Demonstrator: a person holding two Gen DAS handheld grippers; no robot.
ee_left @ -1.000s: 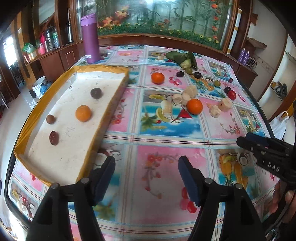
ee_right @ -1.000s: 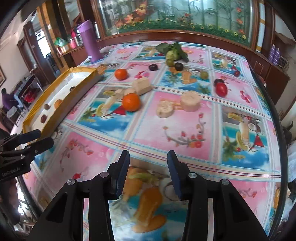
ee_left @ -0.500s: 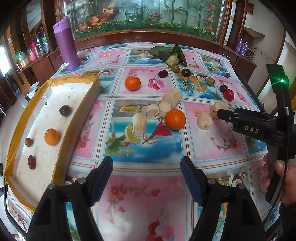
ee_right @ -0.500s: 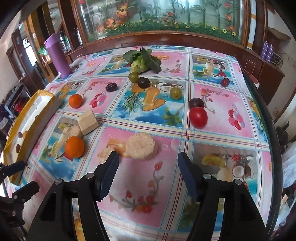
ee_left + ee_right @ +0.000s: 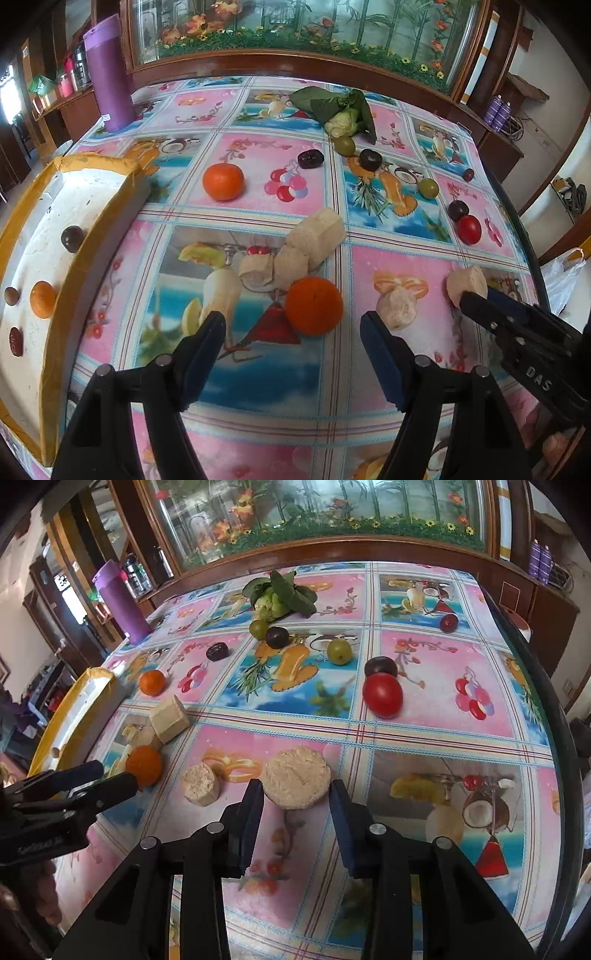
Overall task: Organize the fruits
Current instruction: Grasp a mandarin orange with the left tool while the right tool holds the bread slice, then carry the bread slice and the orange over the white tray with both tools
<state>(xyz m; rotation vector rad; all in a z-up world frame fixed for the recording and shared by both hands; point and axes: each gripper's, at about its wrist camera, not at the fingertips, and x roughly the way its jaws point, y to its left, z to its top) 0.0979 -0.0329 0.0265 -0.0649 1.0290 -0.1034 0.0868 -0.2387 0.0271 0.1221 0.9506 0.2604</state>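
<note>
Right wrist view shows the right gripper (image 5: 295, 805) lowered over a pale round slice (image 5: 296, 777) on the fruit-print tablecloth (image 5: 443, 716); its jaws have just been closing, and the slice now sits between the blue pads (image 5: 251, 819), which bracket its two sides, though whether they already press on it cannot be told from here. This looks like the pick-up step of sorting the fruit. A smaller pale chunk (image 5: 200, 784) lies just beside the slice on the left, so the next move calls for a firm squeeze and a straight lift that does not drag that neighbour. In the left wrist view the left gripper (image 5: 291, 343) hangs with its fingers wide apart and nothing between them, just short of an orange (image 5: 314, 305) that touches a cluster of pale cut pieces (image 5: 295, 247); it seems lined up to take that orange. The white tray with a yellow rim (image 5: 99, 221) sits at the left edge of the table and holds a small orange (image 5: 42, 299), a dark round fruit (image 5: 72, 239), a brown one (image 5: 11, 296) and a dark red one (image 5: 15, 341), all well apart. Still loose on the cloth are another orange (image 5: 223, 181), a tomato (image 5: 382, 695), green and dark plums, and a leafy bunch (image 5: 280, 594) at the far end.
</note>
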